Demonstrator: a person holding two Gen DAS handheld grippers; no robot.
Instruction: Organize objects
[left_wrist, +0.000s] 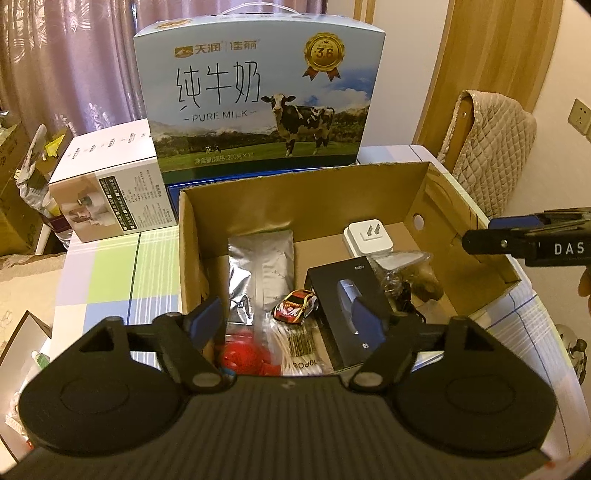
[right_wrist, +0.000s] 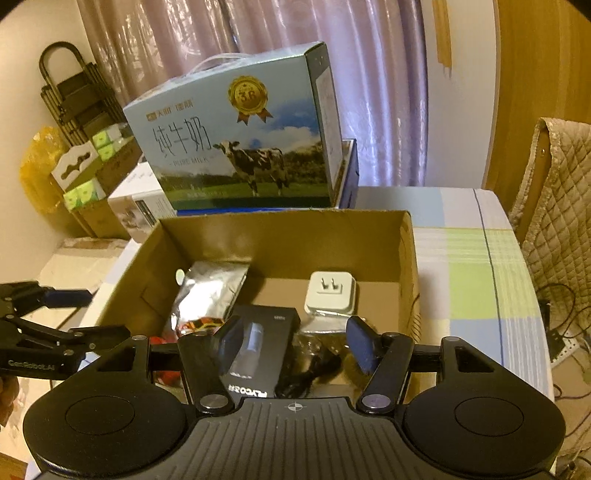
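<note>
Container: open brown cardboard box (left_wrist: 236, 192) on the pastel checked tablecloth (left_wrist: 110, 273), holding all items below.
Far left of box: crinkled silver foil pouch (left_wrist: 260, 266), lying flat.
Far right of box: white two-pin plug adapter (left_wrist: 367, 236), pins up.
Centre: slim black retail carton with a pale window (left_wrist: 347, 310); small red-and-white toy car (left_wrist: 295, 307) just beside its left edge.
Near edge: clear packet of cotton swabs with a barcode (left_wrist: 299, 350); red plastic object (left_wrist: 240, 354), partly hidden.
Right of carton: clear bag with dark contents (left_wrist: 406, 273).
Behind box: blue-and-white milk carry-case printed with a cow (left_wrist: 258, 99).
Left gripper (left_wrist: 291, 321): fingers wide apart, empty, over the box's near edge.
Right gripper (right_wrist: 293, 345): fingers apart, empty, above the black carton.
</note>
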